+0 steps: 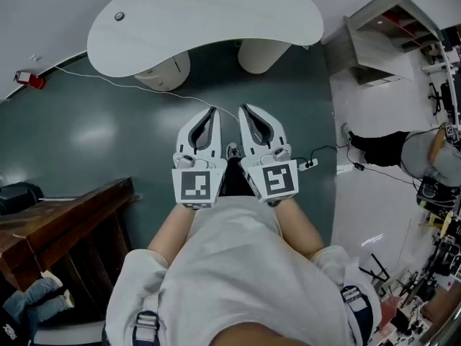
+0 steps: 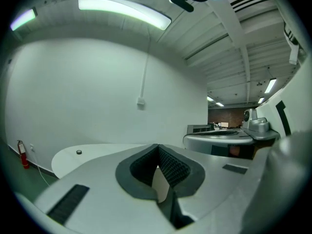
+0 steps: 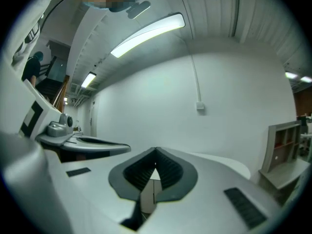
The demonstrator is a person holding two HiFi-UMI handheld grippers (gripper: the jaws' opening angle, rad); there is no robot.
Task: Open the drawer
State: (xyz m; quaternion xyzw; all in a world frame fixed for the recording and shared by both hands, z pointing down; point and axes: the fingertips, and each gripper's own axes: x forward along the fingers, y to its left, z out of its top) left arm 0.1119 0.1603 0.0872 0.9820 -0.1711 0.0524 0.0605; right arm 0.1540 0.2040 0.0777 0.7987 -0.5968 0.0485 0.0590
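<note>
I hold both grippers side by side at waist height over a dark teal floor. The left gripper and right gripper are shut, with nothing between their pads. Both point toward a white kidney-shaped desk a few steps ahead. Two rounded white pedestals stand under it; no drawer front shows plainly. In the left gripper view its shut jaws aim at the desk top. In the right gripper view the closed tips face a bare white wall and the desk edge.
A dark wooden cabinet stands at my left with a black bag beside it. A power strip and a white cable lie on the floor. A white shelf unit and a person are at right. A red extinguisher sits by the wall.
</note>
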